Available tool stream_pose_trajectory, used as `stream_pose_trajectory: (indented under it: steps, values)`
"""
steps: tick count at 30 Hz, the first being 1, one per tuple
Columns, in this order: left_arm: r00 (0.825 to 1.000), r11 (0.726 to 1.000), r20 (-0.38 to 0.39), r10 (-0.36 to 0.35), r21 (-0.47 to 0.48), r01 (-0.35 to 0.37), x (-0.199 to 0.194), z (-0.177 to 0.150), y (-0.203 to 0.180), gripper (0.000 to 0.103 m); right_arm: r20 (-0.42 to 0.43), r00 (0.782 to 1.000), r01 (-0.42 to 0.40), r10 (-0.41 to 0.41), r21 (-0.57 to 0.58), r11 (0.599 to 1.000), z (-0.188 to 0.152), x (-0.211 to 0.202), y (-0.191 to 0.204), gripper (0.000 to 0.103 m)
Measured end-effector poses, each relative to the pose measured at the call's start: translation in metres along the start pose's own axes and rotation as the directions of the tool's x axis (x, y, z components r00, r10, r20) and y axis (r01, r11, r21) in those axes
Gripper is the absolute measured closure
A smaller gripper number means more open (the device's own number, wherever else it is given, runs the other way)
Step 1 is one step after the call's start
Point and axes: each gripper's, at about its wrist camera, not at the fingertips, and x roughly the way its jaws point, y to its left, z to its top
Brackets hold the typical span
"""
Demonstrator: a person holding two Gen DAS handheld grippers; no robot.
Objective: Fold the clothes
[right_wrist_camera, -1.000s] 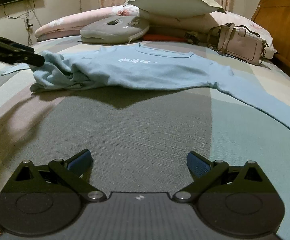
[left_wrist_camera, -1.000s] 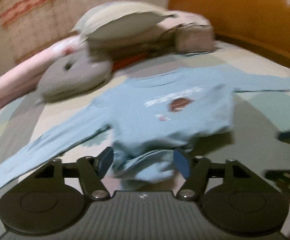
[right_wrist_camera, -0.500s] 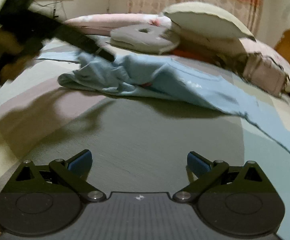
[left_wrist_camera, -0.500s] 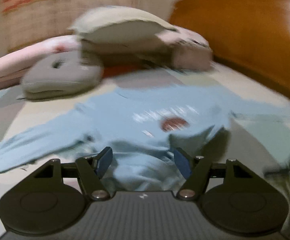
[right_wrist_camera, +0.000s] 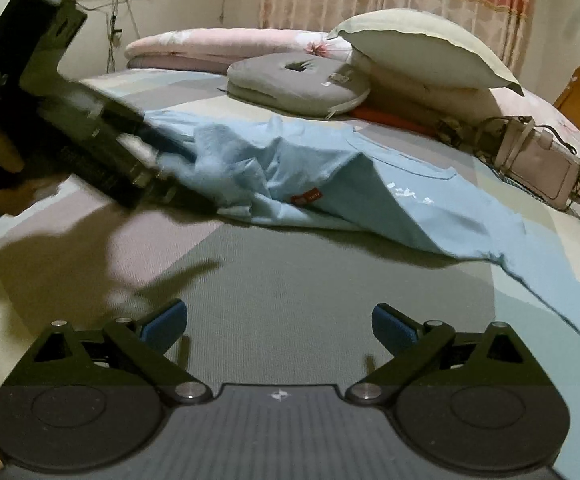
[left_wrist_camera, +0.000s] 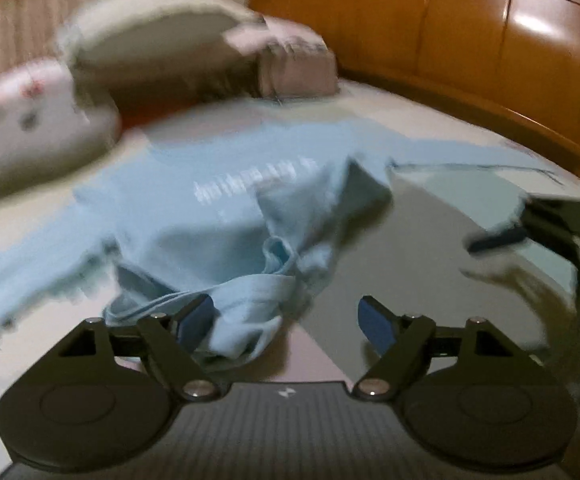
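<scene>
My right gripper (right_wrist_camera: 280, 326) hovers spread and empty over the bedspread (right_wrist_camera: 290, 280). My left gripper (left_wrist_camera: 286, 318) is also spread, its left pad against the bunched hem of the blue shirt (right_wrist_camera: 369, 184), which lies across the bed before the pillows (right_wrist_camera: 421, 48).

Your left claw (left_wrist_camera: 286, 320) at the bunched hem of the blue shirt (left_wrist_camera: 218, 208)

Its jaws stand apart, with crumpled cloth against the left pad and bare bed (left_wrist_camera: 429, 232) before the right one. You can see your right claw (left_wrist_camera: 501, 236) at the right edge, blurred, with pillows (left_wrist_camera: 150, 36) and a wooden headboard (left_wrist_camera: 469, 40) behind.
</scene>
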Motion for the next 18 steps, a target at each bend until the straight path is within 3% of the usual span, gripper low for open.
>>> stream_pose_trajectory:
  steps: [2, 7, 12, 18]
  values:
    - [1.0, 1.0, -0.003, -0.021, 0.003, 0.021, -0.005, -0.002, 0.002, 0.023, -0.006, 1.0, -0.014, 0.014, 0.002, 1.0, 0.008, 0.002, 0.0, 0.008]
    - [0.999, 1.0, 0.043, 0.006, -0.021, -0.005, -0.028, -0.003, 0.011, 0.019, -0.004, 1.0, -0.017, 0.017, -0.027, 1.0, 0.025, 0.008, 0.001, 0.052]
    - [0.999, 1.0, 0.029, 0.014, 0.017, -0.015, -0.029, -0.006, 0.005, 0.019, 0.026, 0.999, 0.033, -0.028, -0.228, 0.973, 0.044, 0.021, 0.02, 0.057]
    - [1.0, 1.0, 0.015, 0.015, 0.025, -0.016, -0.026, -0.008, 0.003, 0.018, 0.057, 0.997, 0.065, -0.042, -0.494, 0.867, 0.064, 0.053, 0.04, 0.07]
